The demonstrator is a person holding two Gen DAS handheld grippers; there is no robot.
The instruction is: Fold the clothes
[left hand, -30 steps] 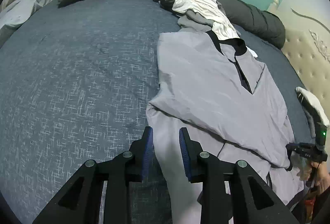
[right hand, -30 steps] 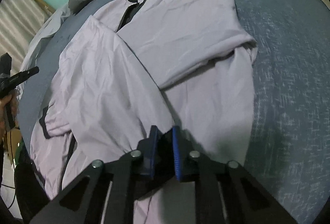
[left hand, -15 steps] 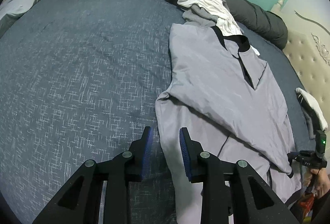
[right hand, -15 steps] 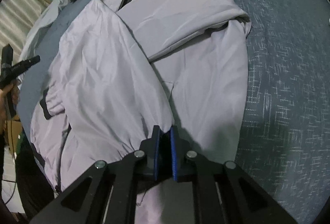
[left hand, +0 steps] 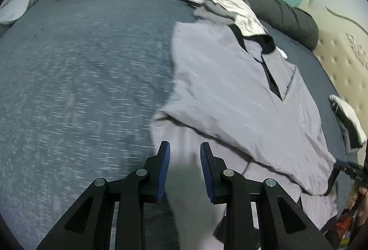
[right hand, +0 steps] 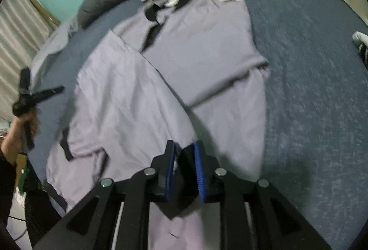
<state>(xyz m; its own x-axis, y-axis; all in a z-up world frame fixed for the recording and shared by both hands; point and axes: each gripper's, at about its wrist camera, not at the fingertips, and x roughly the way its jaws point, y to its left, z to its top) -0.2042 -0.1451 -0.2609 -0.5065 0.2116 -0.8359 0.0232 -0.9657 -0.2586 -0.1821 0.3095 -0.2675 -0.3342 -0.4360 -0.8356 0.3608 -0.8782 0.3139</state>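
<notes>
Pinching the grey jacket hem at lower centre, the right gripper is narrowed for folding; the left gripper is spread over fabric.

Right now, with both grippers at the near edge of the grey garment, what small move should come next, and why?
Probably close the left gripper on the hem. Its fingers stand open with the grey garment lying between them, not yet pinched. The right gripper has fabric between its nearly closed pads, so that side seems held. With both sides held, the near edge could be lifted evenly.
</notes>
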